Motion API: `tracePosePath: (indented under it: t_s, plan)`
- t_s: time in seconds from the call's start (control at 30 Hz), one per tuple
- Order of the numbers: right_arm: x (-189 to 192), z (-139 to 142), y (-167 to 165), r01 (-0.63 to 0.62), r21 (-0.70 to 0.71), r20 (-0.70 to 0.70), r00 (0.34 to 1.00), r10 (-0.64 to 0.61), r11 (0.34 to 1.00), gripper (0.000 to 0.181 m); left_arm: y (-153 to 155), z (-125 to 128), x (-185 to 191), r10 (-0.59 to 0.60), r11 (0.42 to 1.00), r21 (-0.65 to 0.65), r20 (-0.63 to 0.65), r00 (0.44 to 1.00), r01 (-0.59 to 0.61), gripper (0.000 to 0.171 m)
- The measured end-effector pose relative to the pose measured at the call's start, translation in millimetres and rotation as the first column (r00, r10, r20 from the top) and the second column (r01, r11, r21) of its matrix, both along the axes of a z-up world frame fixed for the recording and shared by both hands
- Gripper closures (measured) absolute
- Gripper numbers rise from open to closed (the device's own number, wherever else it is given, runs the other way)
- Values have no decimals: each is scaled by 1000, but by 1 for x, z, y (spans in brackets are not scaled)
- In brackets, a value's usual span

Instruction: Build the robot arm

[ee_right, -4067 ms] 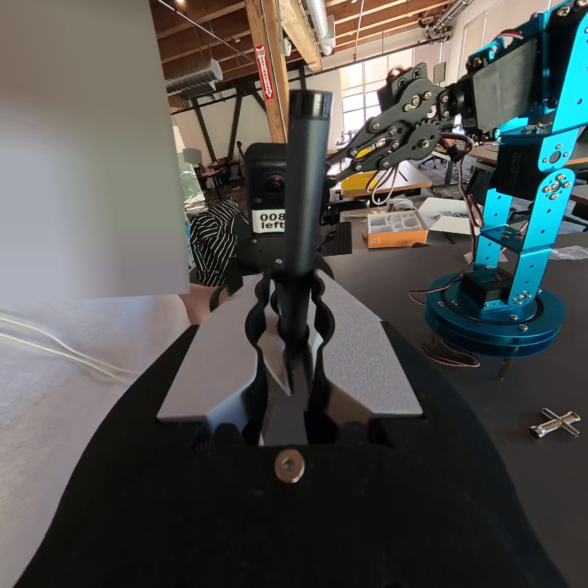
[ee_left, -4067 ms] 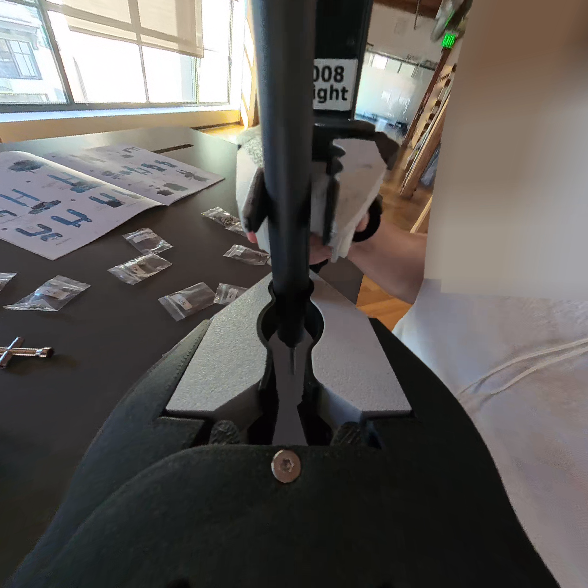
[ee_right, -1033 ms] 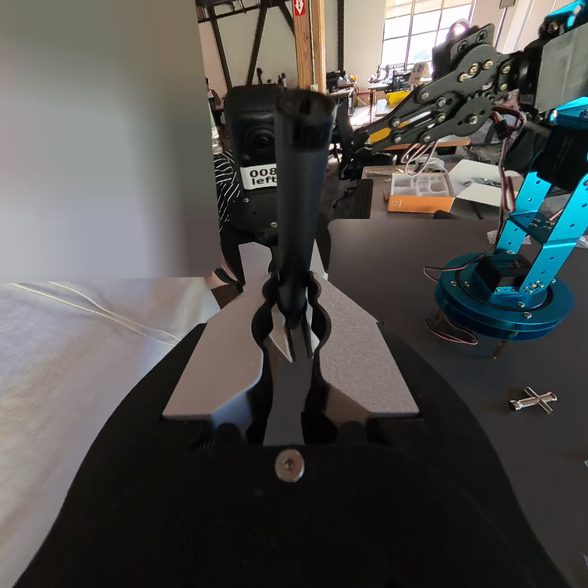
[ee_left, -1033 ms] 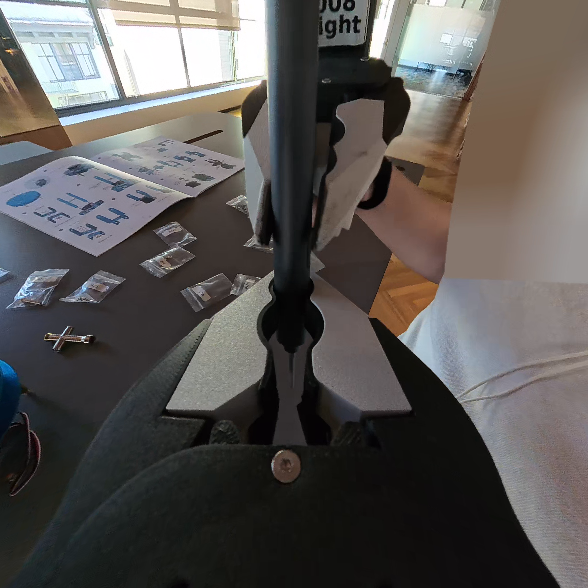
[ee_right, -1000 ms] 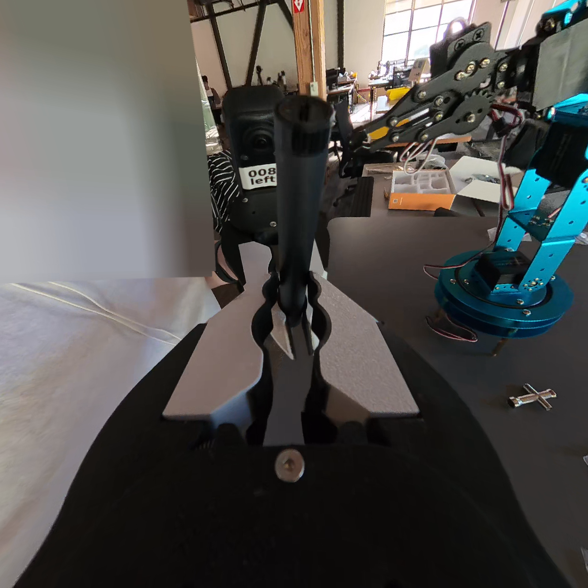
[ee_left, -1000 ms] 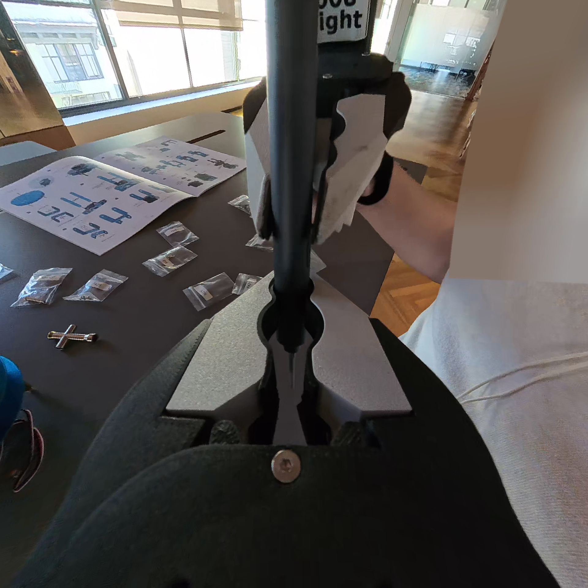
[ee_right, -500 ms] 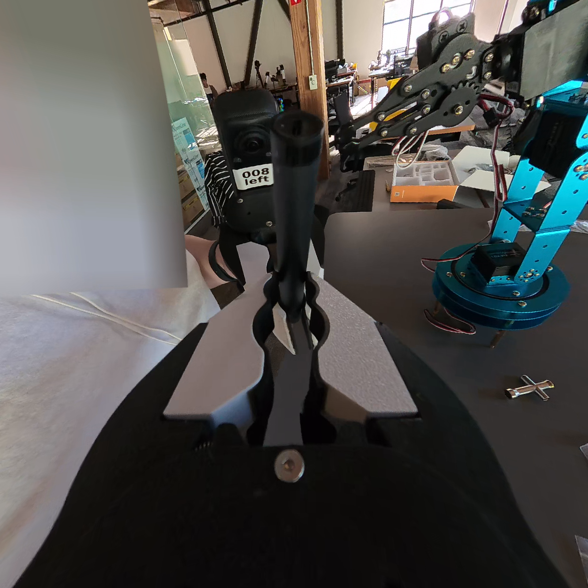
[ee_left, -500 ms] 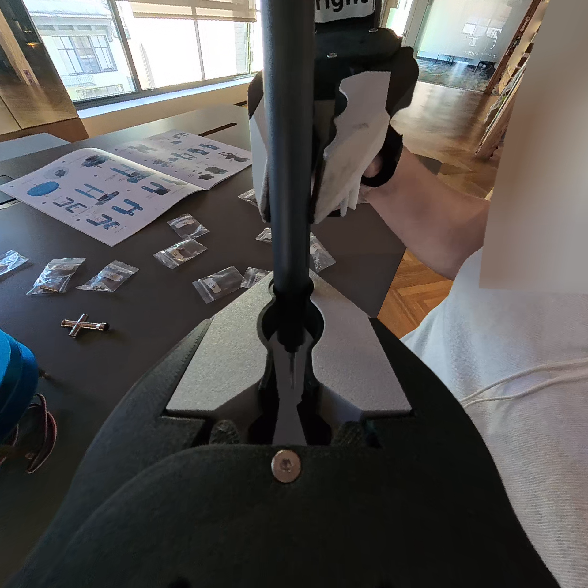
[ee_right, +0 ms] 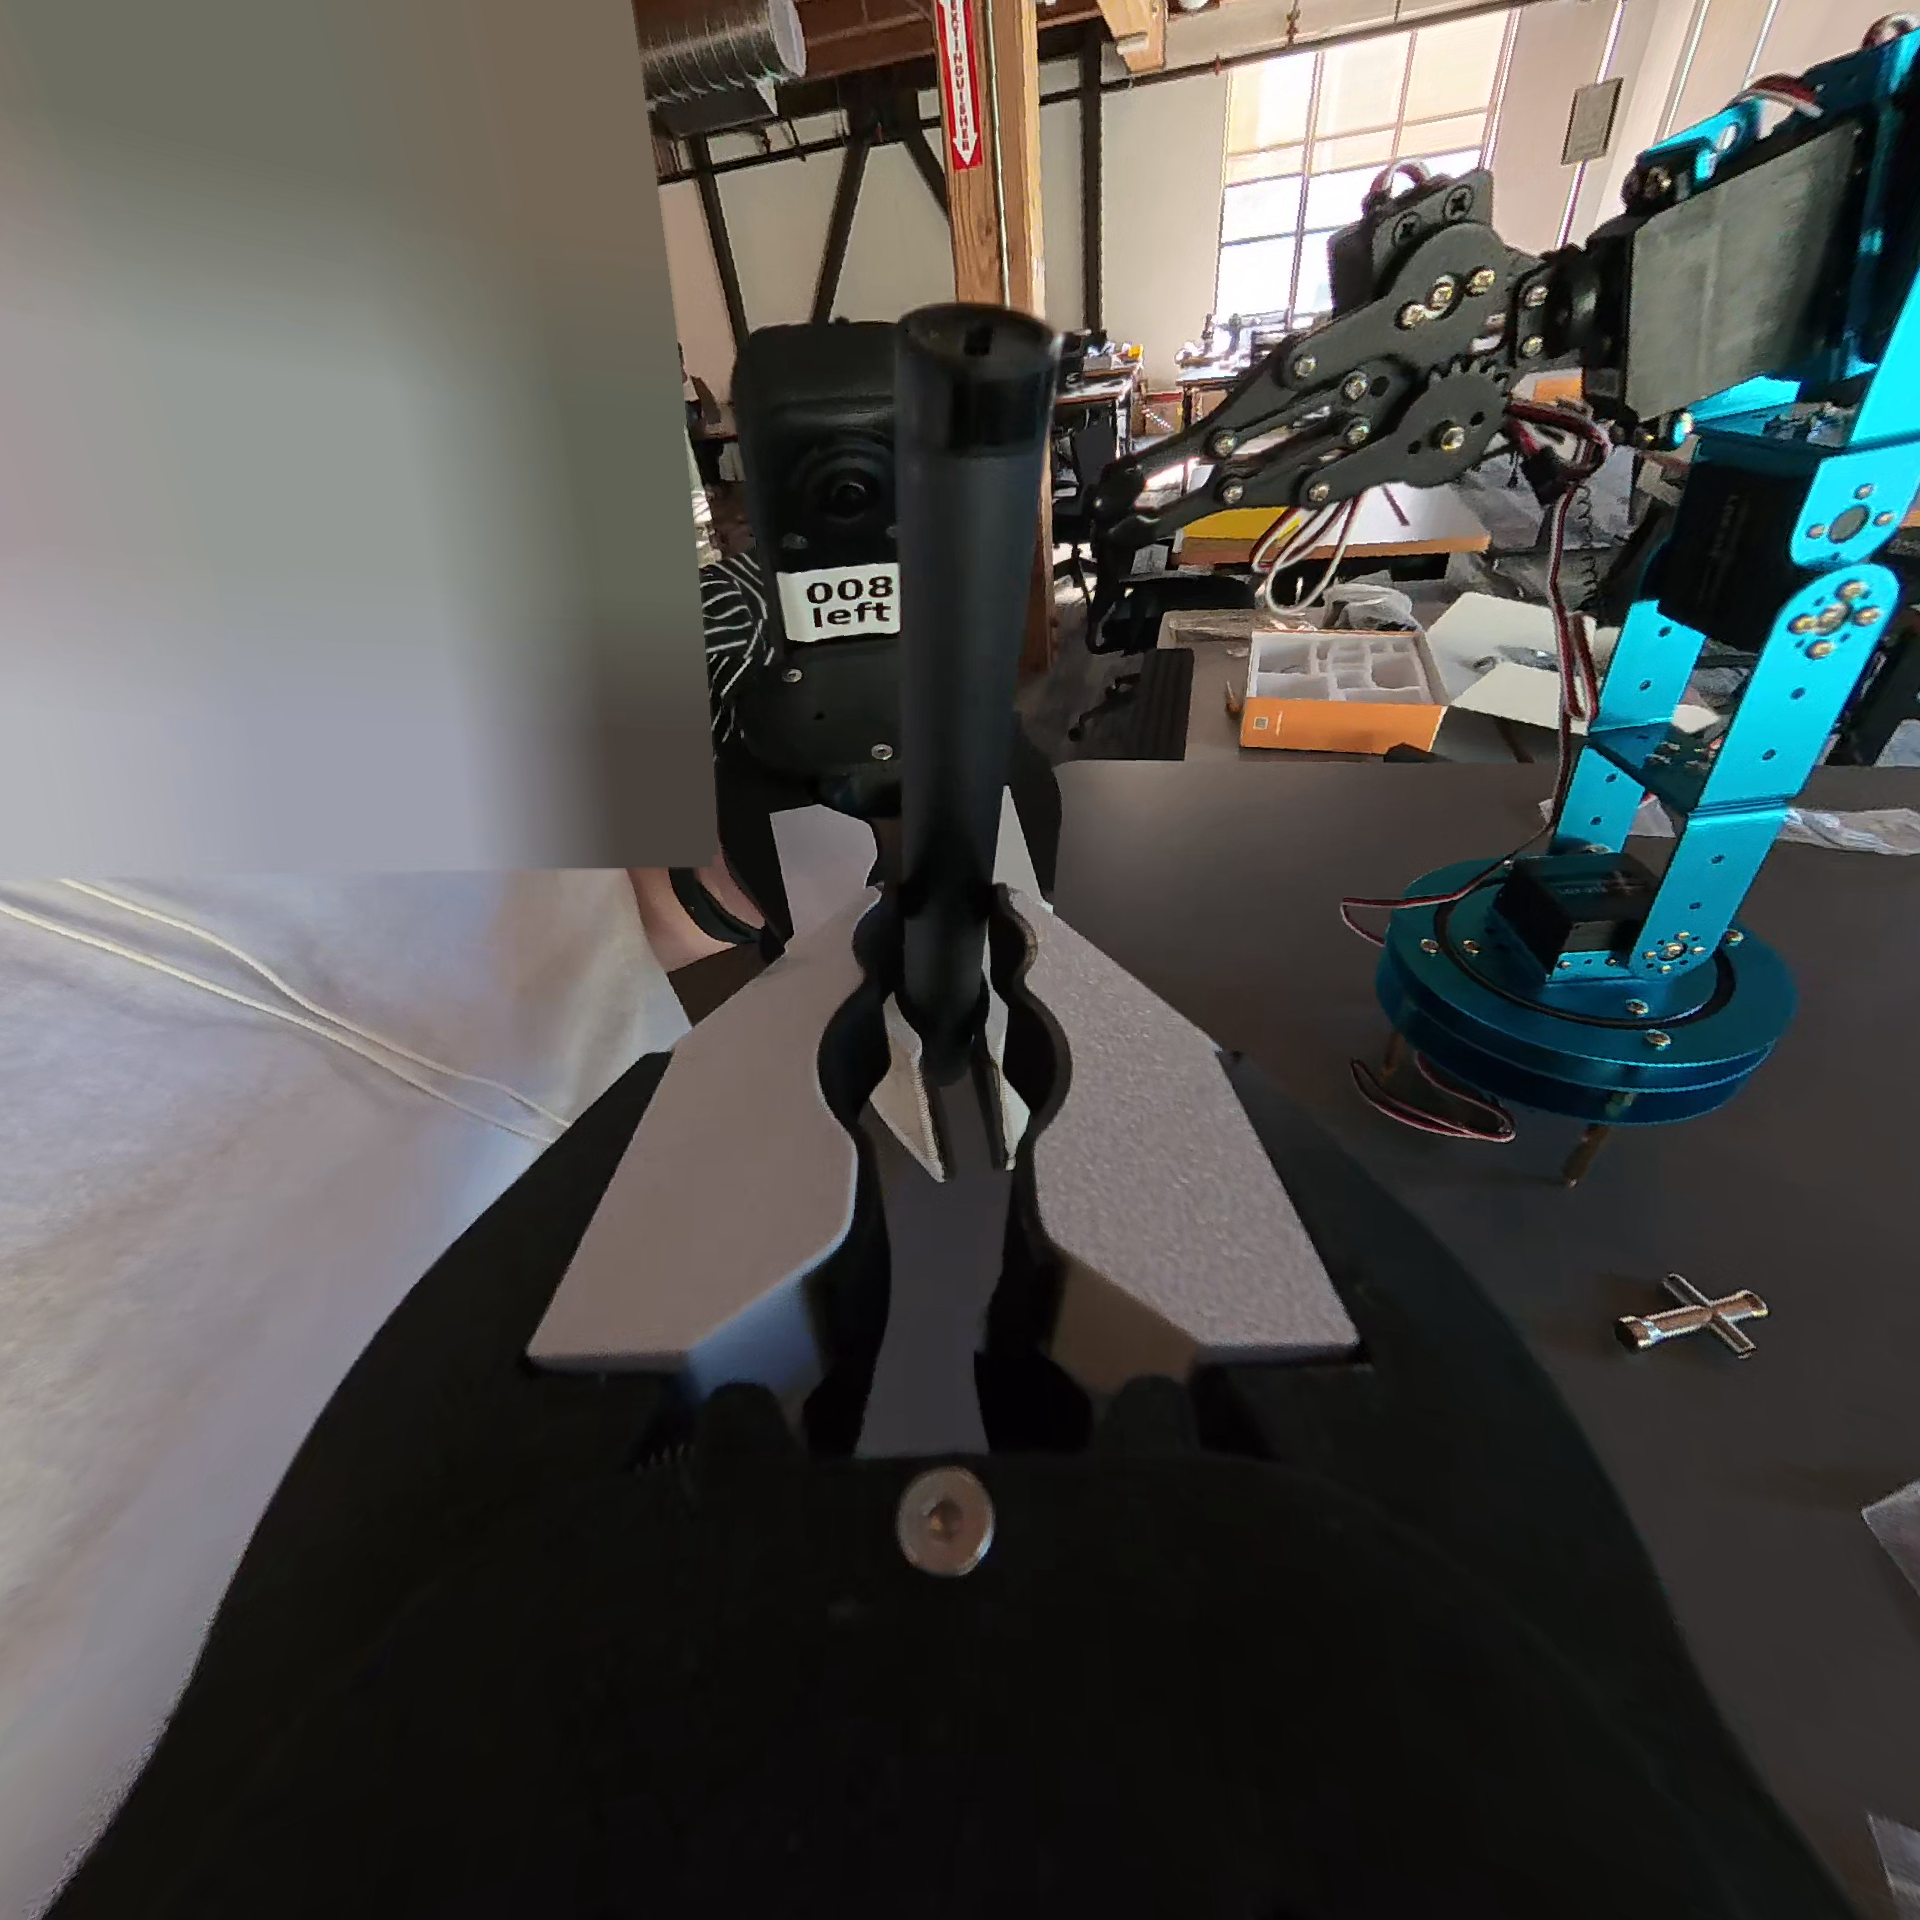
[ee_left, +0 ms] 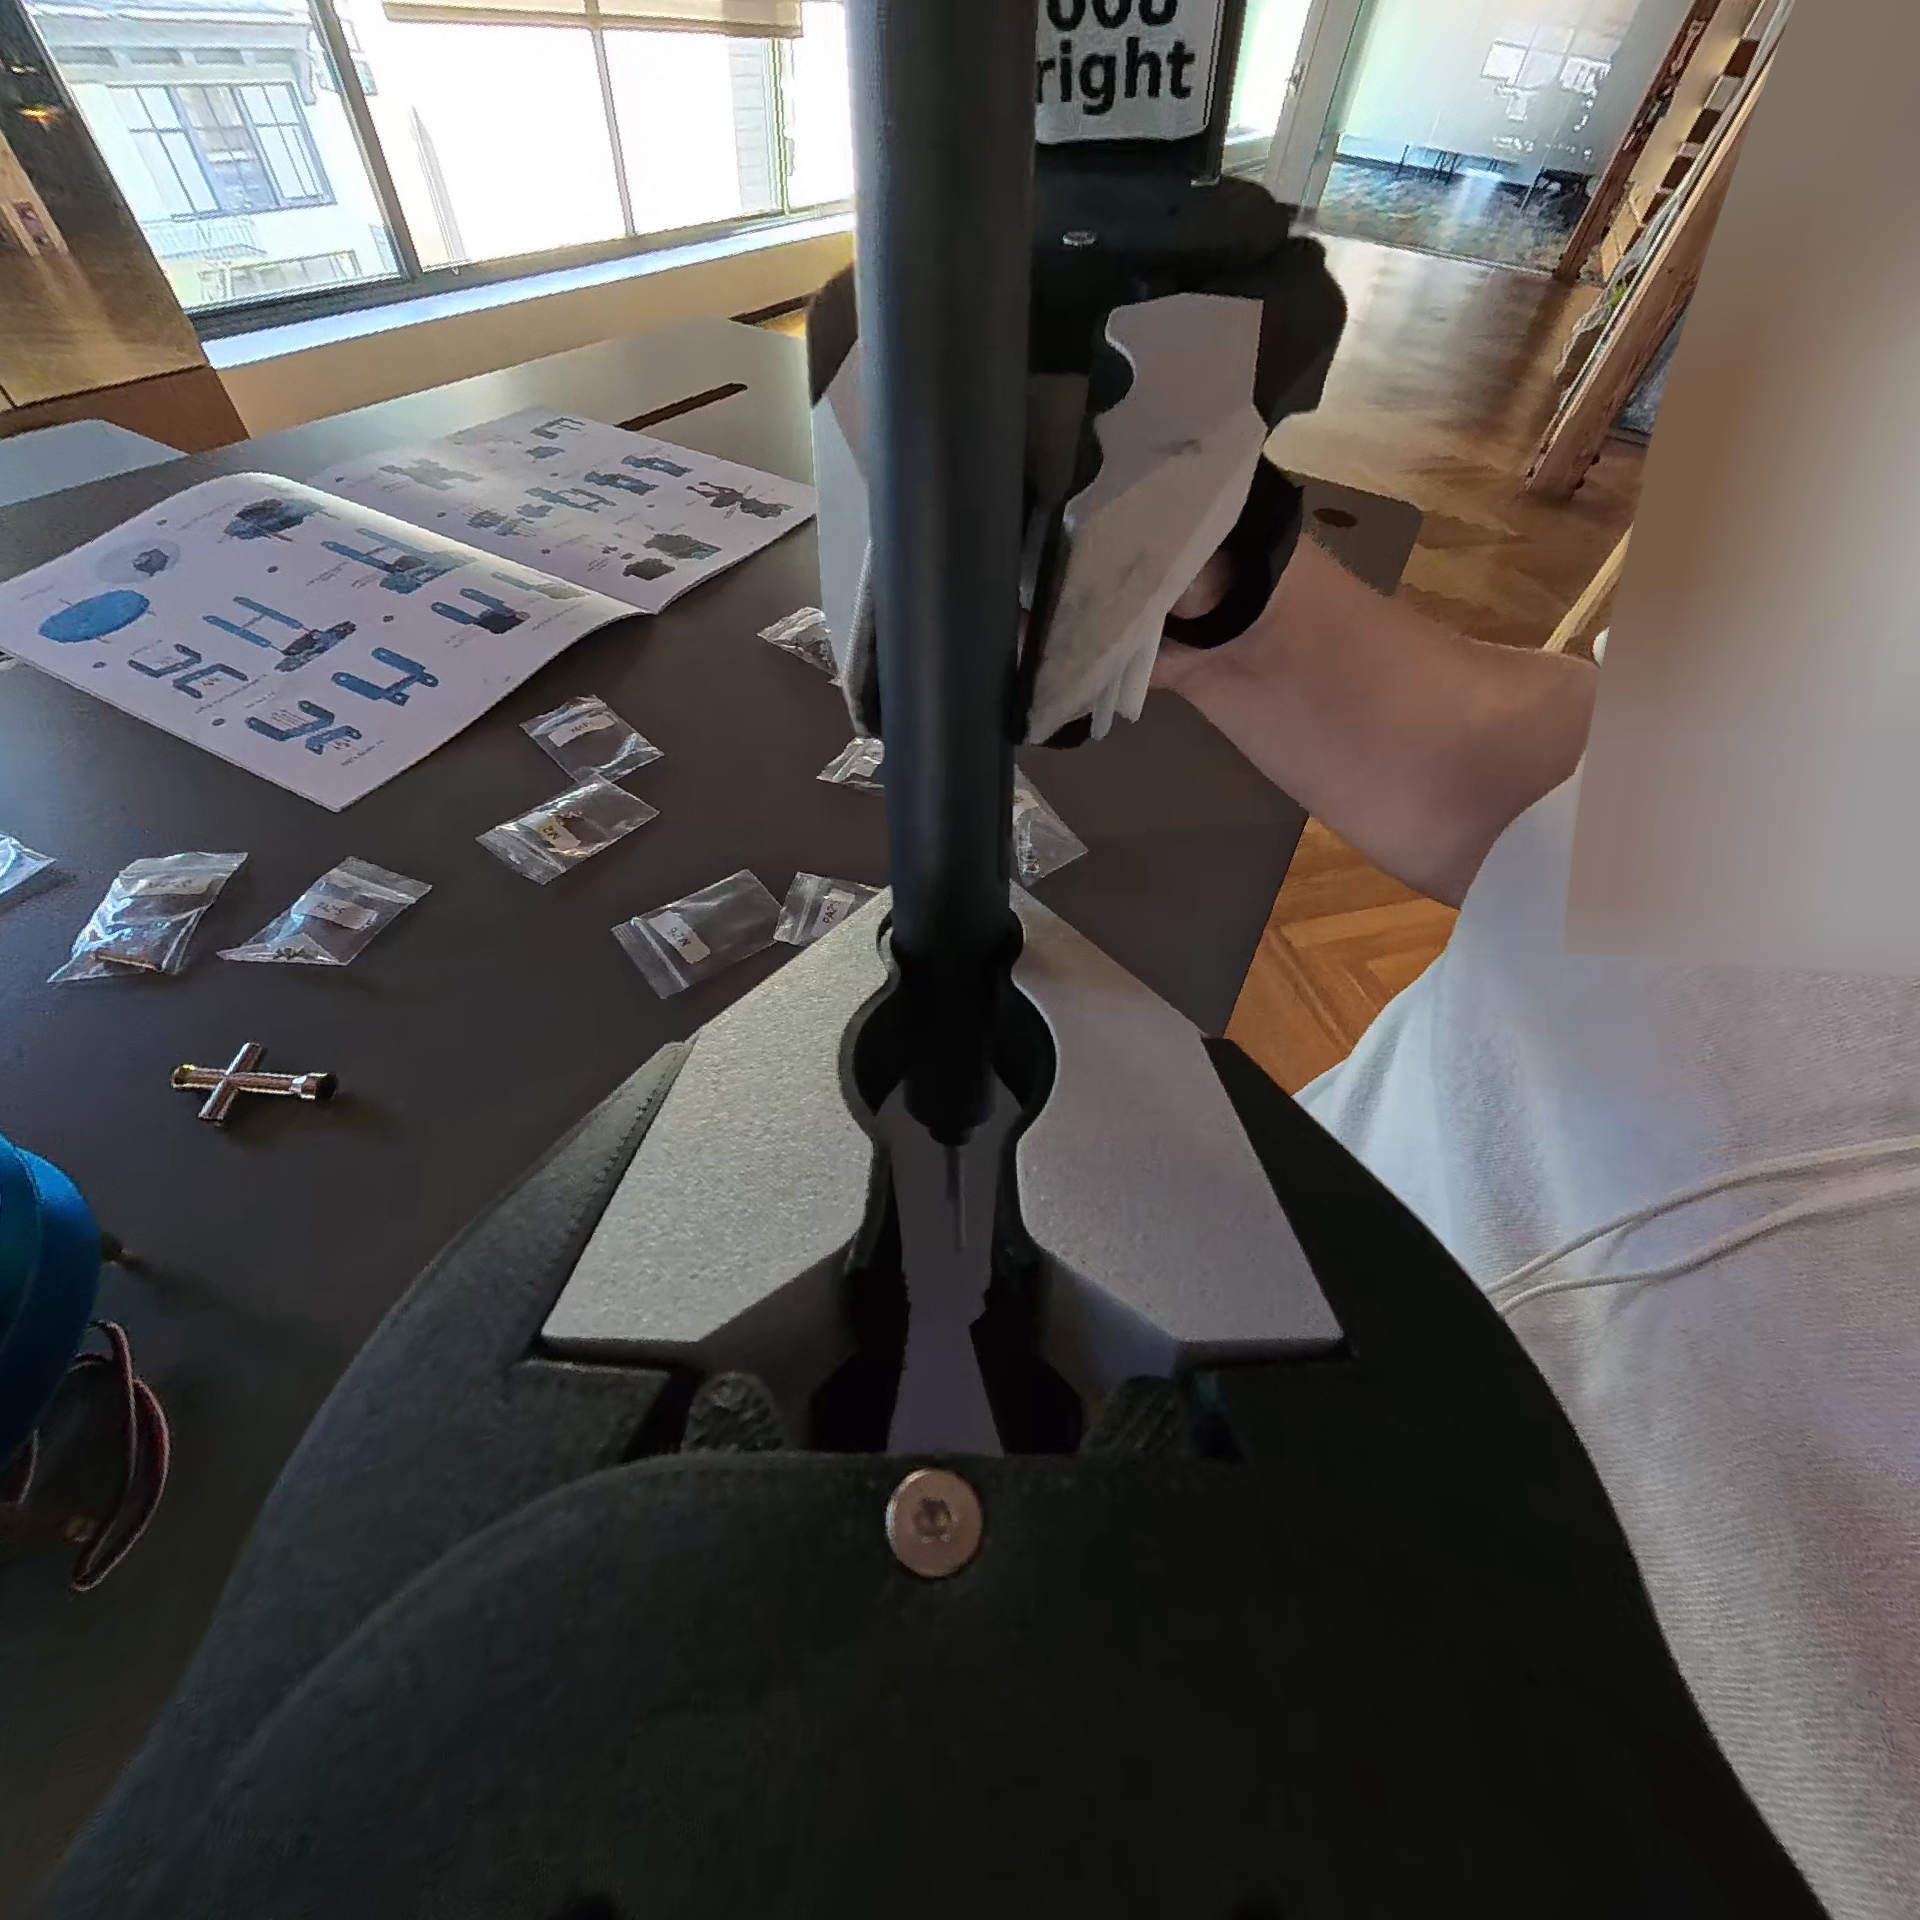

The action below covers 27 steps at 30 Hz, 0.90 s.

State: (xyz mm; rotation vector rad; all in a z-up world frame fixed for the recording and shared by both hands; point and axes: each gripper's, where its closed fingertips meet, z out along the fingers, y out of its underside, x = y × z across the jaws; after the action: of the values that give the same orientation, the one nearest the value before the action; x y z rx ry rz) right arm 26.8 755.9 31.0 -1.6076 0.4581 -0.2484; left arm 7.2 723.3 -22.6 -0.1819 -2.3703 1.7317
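The left gripper (ee_left: 951, 997) and right gripper (ee_right: 951, 987) both clamp one long black cylindrical screwdriver (ee_left: 940, 520), jaws closed on it. A small silver cross-shaped wrench (ee_right: 1694, 1330) lies on the dark table (ee_right: 1299, 883) near the blue metal robot arm (ee_right: 1704, 727)

Both claws (ee_left: 951, 997) (ee_right: 951, 966) apparently clamped, facing.

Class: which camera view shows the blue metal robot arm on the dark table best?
The right wrist view: the blue metal robot arm stands there nearly whole, round base to black claw. The left wrist view shows only a blue sliver at its left edge.
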Motion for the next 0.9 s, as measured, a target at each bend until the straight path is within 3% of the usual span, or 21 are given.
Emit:
tracePosePath:
  t_s: [0.23, 0.33, 0.43, 0.7, 0.9]
  plan:
    - [4, 1, -8, 28, 34, 15, 999, -29, 999, 167, -2, 0, 8, 29, 1000, 4, -19, 999, -29, 159]
    - [10, 5, -19, 65, 77, 28, 997, -67, 995, 167, 4, 8, 20, 93, 995, -21, -26, 995, -93, 131]
    - [14, 10, -31, 84, 143, 21, 996, -88, 986, 167, 22, 18, 34, 174, 983, -52, -13, 985, -174, 120]
    - [24, 12, -56, 135, 251, -8, 990, -138, 958, 167, 68, 17, 52, 307, 950, -25, -91, 947, -311, 121]
    - [33, 30, -70, 153, 357, 5, 986, -165, 922, 168, 94, 27, 63, 393, 917, -32, -81, 916, -397, 123]
